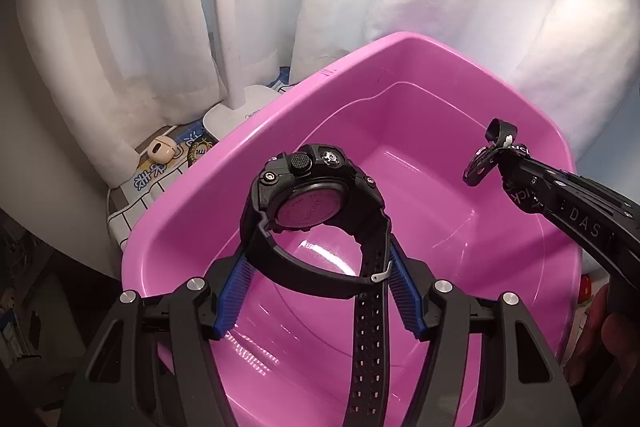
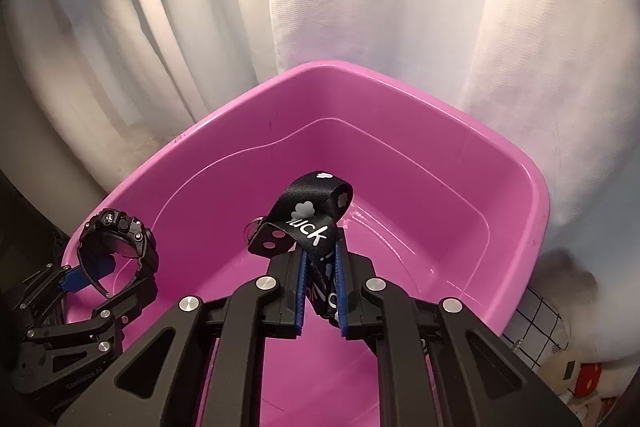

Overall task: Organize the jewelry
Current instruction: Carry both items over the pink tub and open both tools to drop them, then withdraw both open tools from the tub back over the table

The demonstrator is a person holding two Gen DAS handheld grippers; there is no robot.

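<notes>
A chunky black digital watch (image 1: pixel 312 187) hangs above a pink plastic tub (image 1: pixel 240 123), face tilted away. My left gripper (image 1: pixel 318 259) is shut on it, its blue pads pressing the band loop from both sides while the strap's tail hangs down. In the right wrist view the same watch (image 2: pixel 116 235) and left gripper (image 2: pixel 106 275) sit over the tub's (image 2: pixel 200 131) left rim. My right gripper (image 2: pixel 320 251) is shut on a black fabric strap (image 2: pixel 316 207) with white clouds, lettering and a key ring. The strap (image 1: pixel 486 155) and right gripper (image 1: pixel 506 171) are over the tub's right side.
White curtains hang close behind the tub. To its left stand a white lamp base (image 1: pixel 240 107) and a beige earbud case (image 1: pixel 160 149) on a printed mat (image 1: pixel 160 183). A checked cloth (image 2: pixel 536 323) lies at the tub's right. A person's hand (image 1: pixel 616 339) shows at the right edge.
</notes>
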